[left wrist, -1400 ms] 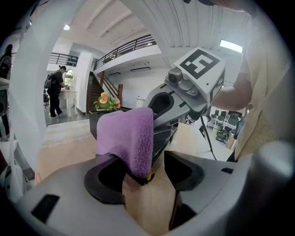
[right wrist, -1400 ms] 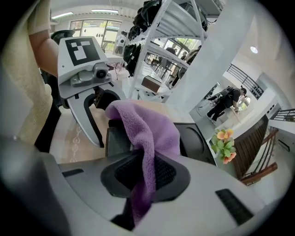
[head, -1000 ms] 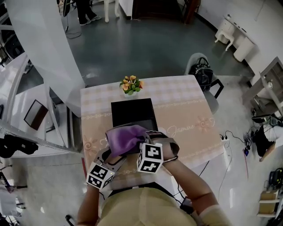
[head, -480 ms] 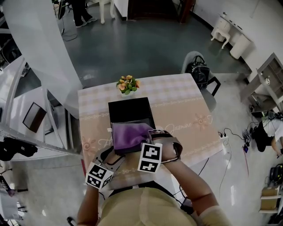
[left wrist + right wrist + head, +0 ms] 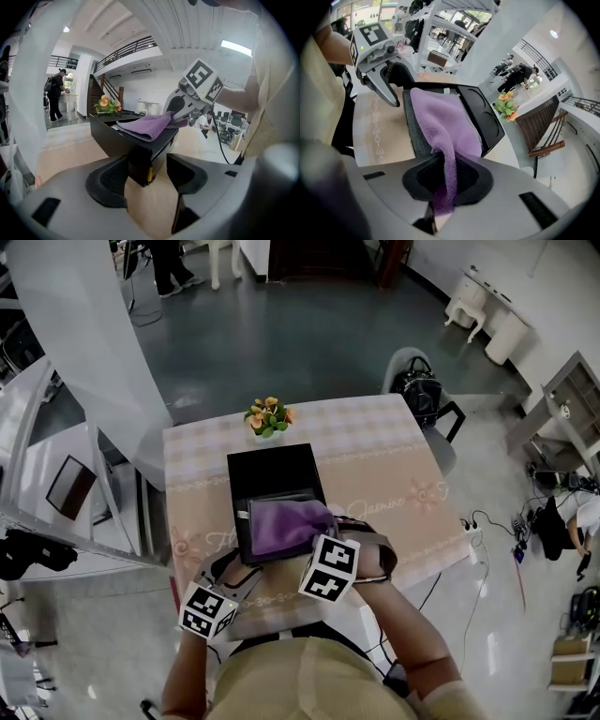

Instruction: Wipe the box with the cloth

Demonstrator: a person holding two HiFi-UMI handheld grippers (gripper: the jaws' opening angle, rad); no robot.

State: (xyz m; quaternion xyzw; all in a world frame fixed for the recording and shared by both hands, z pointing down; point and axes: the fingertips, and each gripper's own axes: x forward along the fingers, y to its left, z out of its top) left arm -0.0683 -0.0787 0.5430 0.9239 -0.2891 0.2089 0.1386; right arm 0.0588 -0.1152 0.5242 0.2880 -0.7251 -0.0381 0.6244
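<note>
A black box lies on the table, and a purple cloth is spread over its near half. My right gripper is shut on the cloth's near right end; in the right gripper view the cloth runs from the box top down between the pads. My left gripper stands open at the box's near left corner. In the left gripper view that corner sits between the jaws, close by the left pad, with a gap to the right pad.
A small pot of flowers stands at the table's far edge behind the box. The table has a patterned beige top. A chair with a dark bag is beyond the far right corner. A white column rises at the left.
My right gripper has dragged the cloth to the right across the box's near part. The left gripper and the box have stayed in place.
</note>
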